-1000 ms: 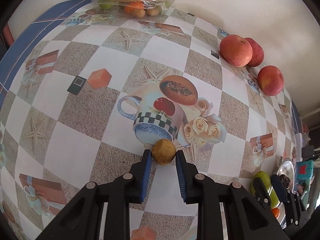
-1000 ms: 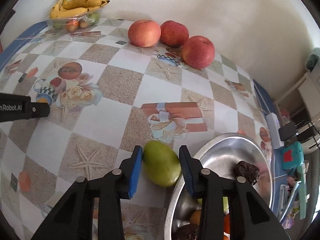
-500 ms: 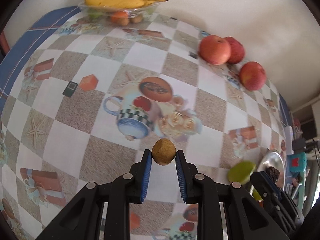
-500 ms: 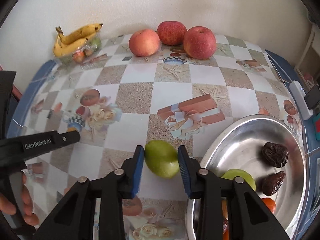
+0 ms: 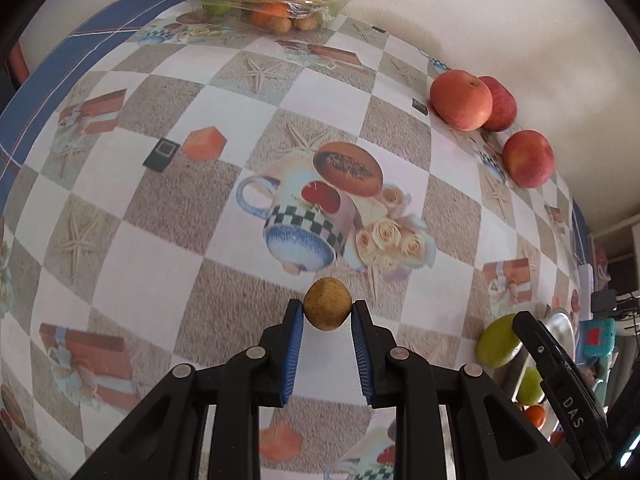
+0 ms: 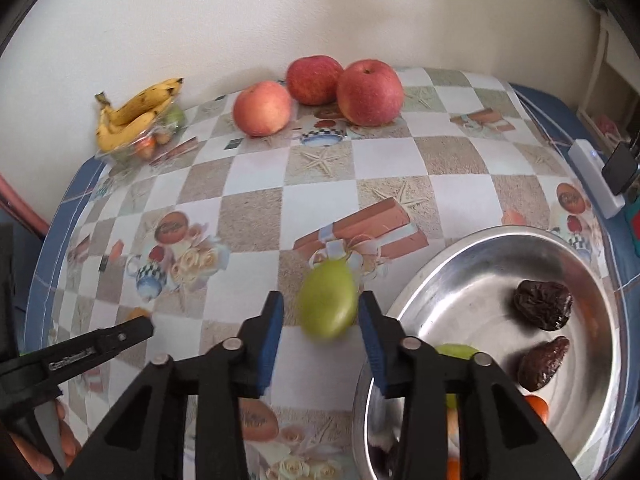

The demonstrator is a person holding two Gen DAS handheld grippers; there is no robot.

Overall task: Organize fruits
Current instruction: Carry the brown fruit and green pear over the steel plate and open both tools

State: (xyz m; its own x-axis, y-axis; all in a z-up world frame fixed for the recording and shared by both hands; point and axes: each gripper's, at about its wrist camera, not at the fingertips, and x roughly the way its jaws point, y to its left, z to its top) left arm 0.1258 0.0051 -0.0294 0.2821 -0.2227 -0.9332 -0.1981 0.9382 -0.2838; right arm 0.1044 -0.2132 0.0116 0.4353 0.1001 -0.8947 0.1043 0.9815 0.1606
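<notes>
Left gripper (image 5: 327,314): jaws still clamp the small brown fruit (image 5: 327,309), carried nearer the printed mug than before. Right gripper (image 6: 320,314): jaws wider than earlier; blurred green fruit (image 6: 328,304) between them, contact unclear, left of steel bowl (image 6: 440,272).

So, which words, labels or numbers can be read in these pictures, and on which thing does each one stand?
"DAS" - on the right gripper's black finger, seen from the left wrist.
Blurred white print on the left gripper's finger, seen from the right wrist: unreadable.
No other text shows.
</notes>
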